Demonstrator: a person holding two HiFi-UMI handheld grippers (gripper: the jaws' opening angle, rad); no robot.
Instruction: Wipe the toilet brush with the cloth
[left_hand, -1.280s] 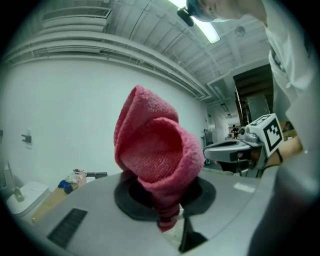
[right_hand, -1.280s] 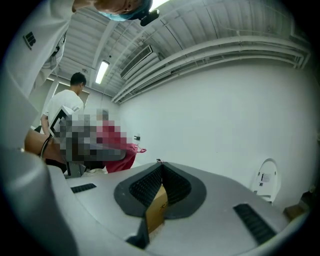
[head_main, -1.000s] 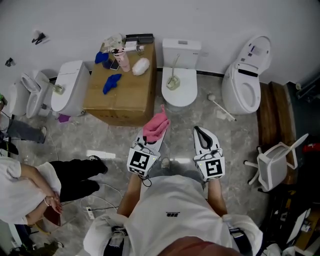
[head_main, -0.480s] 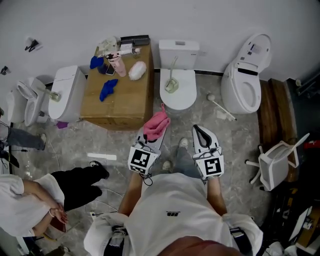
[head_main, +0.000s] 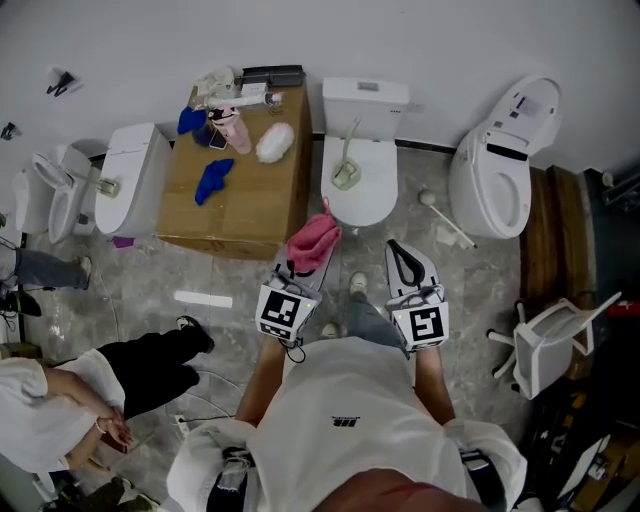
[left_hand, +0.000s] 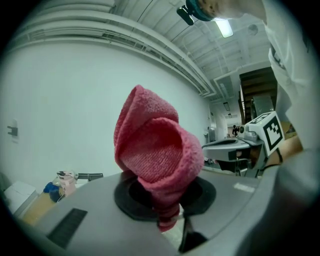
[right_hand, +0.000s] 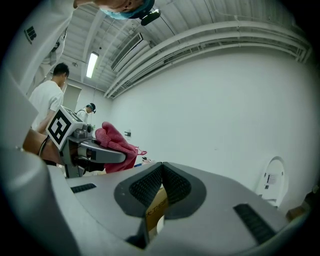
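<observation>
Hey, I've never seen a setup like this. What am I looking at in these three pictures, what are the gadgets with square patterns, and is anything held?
A person stands among toilets with a two-jaw gripper in each hand. The marked cubes are part of the grippers. The head view looks down from their head; the other two cameras ride on the grippers. The left gripper is shut on a pink cloth; the right gripper is shut and empty. Ahead, a toilet brush stands on a closed toilet.
</observation>
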